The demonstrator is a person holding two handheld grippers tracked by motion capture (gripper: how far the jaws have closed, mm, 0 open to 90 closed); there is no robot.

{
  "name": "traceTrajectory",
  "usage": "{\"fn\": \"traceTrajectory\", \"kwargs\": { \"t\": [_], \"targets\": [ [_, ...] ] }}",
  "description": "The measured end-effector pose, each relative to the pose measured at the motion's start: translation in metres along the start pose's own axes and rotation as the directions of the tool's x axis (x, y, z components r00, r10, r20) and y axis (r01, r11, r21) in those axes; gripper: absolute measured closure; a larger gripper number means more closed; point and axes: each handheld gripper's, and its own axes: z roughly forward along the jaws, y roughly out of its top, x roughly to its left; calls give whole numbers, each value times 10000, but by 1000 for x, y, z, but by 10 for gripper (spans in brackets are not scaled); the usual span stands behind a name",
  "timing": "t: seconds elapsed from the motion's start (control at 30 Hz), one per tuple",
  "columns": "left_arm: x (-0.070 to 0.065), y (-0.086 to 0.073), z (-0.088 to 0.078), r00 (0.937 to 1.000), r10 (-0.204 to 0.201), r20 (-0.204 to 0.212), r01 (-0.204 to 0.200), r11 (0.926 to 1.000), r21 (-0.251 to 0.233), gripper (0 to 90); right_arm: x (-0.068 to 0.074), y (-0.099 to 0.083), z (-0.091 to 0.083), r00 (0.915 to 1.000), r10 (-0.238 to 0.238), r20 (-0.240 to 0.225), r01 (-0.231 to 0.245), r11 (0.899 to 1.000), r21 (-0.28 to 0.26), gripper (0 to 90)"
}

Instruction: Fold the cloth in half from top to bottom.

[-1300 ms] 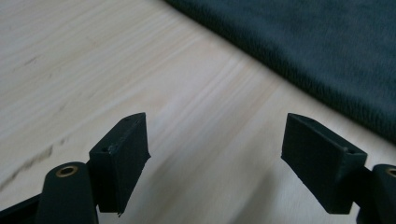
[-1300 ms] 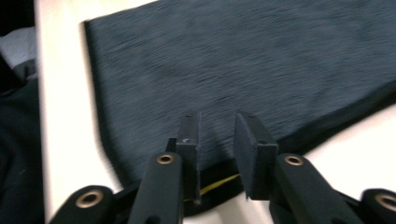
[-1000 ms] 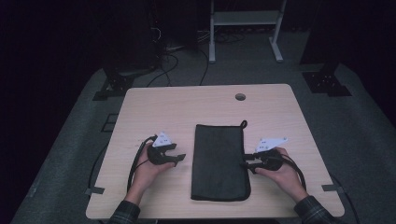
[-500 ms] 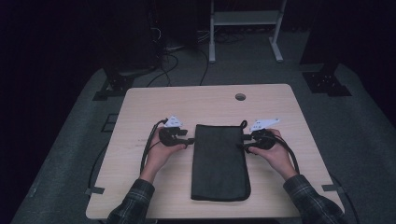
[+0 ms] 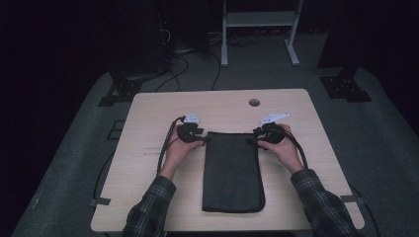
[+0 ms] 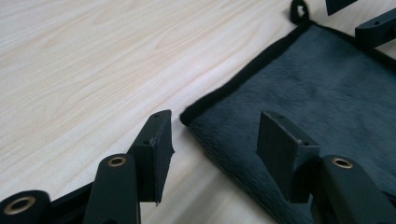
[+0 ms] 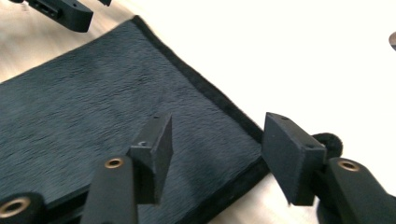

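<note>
We see the dark cloth (image 5: 232,170) lying flat in the middle of the bench (image 5: 148,197), long side running away from us, its near edge close to the bench's front edge and bare wood open on both sides and beyond its far edge up to the round hole (image 5: 254,102). Our left hand-held gripper (image 5: 200,139) sits at the cloth's far left corner and the right hand-held gripper (image 5: 252,139) at its far right corner, each pointing inward. The left gripper view adds what the high view cannot: the left hand-held gripper (image 6: 215,144) has its jaws spread, one over bare wood and one over the plush cloth (image 6: 327,93), the bound corner lying between them with no pad pressing on it. In the right gripper view, the right hand-held gripper (image 7: 217,154) has just been opening; its jaws stand apart astride the other corner, the cloth (image 7: 93,107) between them but not pinched, a small loop (image 7: 330,142) peeking out behind the outer jaw. Beyond the bench lie cables and a stand on the floor.
</note>
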Motion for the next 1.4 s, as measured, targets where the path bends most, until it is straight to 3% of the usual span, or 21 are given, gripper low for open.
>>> {"fn": "traceTrajectory", "kwargs": {
  "t": [0.2,0.33,0.57,0.73,0.93,1.03,1.2,1.4],
  "targets": [
    [5,1,14,9998,-187,34,187,9997,133,445,-11,2,9,9996,269,65,-270,9996,82,383],
    [3,4,20,9999,41,-152,-34,9989,464,447,-14,-2,15,9996,208,193,-216,9988,431,369],
    [2,2,27,10000,93,10,-94,9972,744,519,-12,-8,21,9995,-26,324,9,9985,540,369],
    [-1,3,26,9999,110,116,-120,9956,929,611,-10,-9,20,9998,-104,145,96,9983,571,483],
    [-5,6,26,9984,-432,365,383,9913,1262,783,-6,-7,19,9998,-94,-199,108,9975,702,687],
    [-7,6,25,9977,-563,371,508,9896,1347,809,-5,-8,18,9991,189,-371,-162,9973,716,751],
    [-7,6,22,9963,-803,309,760,9897,1213,822,-4,-7,19,9979,557,-334,-530,9956,768,792],
    [1,21,6,9973,-733,56,729,9960,522,829,-7,7,16,9978,636,-209,-626,9970,456,793]
  ]
}}
